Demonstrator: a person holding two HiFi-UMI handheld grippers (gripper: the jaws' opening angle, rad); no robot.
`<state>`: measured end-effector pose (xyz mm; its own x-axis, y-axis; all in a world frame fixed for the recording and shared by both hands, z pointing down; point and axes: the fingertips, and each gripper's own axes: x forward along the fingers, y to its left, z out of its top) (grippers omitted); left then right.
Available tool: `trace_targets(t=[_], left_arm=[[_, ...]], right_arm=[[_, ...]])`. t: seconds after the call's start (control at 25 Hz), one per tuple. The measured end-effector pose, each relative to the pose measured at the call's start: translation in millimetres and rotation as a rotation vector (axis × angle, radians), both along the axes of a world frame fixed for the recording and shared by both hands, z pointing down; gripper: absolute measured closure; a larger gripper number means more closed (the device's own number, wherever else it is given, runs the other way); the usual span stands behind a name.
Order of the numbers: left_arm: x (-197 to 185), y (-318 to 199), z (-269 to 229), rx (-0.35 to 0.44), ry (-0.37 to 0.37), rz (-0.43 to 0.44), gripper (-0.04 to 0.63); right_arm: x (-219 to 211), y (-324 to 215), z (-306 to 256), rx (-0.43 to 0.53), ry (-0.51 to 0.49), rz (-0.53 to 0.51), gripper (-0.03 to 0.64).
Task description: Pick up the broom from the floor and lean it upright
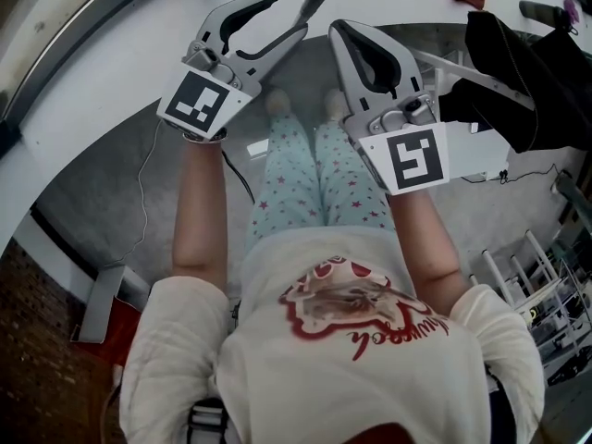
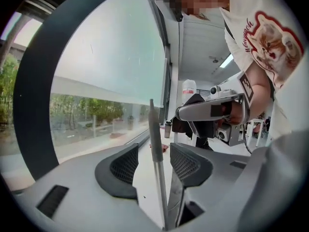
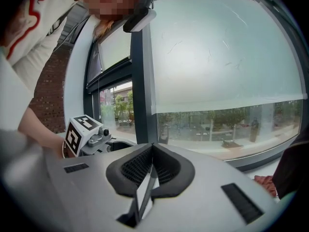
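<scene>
Broom handle (image 2: 153,124) upright in front of window (image 2: 111,66), standing between fingers of left gripper (image 2: 153,153). Fingers apart, gap on both sides, pads not pressing handle. Broom head cut off below every view, and what handle leans on is unclear. Right gripper (image 3: 152,151) faces same window, fingers together, nothing visible between them.

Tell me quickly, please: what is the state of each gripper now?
Left gripper: open; the thin grey broom handle stands between its jaws, not gripped.
Right gripper: closed, holding nothing.
</scene>
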<state>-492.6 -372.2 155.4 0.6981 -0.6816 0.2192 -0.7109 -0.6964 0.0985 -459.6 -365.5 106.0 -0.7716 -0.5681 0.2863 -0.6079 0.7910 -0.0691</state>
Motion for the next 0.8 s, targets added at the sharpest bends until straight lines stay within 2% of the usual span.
trace_targets(t=[0.16,0.32,0.44,0.48,0.56,0.6,0.8], left_arm=[[-24.6,10.6,-10.6,-0.001,0.044,-0.108,0.388],[-51.8,23.2,-34.3,0.037,0.059,-0.275,0.388],[-58.7,37.2,-59.0,0.074,0.069,-0.397,0.393],[-56.6,42.4,-67.2,0.085,0.074,-0.427,0.415],[-48.8,53.2,-81.0,0.101,0.078,-0.476,0.511],[-44.0,58.5,-86.4,0.105,0.079,-0.497,0.537],[-12.7,84.3,-100.5,0.094,0.101,-0.570,0.572]], right_arm=[[-12.6,-0.4,-14.5,0.019,-0.071,-0.017,0.594],[-19.5,2.6,-25.1,0.037,-0.092,-0.066,0.594],[-22.4,7.7,-38.3,0.041,-0.121,-0.116,0.594],[-22.7,10.3,-43.9,0.043,-0.132,-0.136,0.594],[-22.4,17.6,-54.3,0.046,-0.149,-0.179,0.594],[-21.5,22.1,-58.3,0.049,-0.153,-0.205,0.594],[-13.1,41.3,-75.5,0.043,-0.193,-0.311,0.594]])
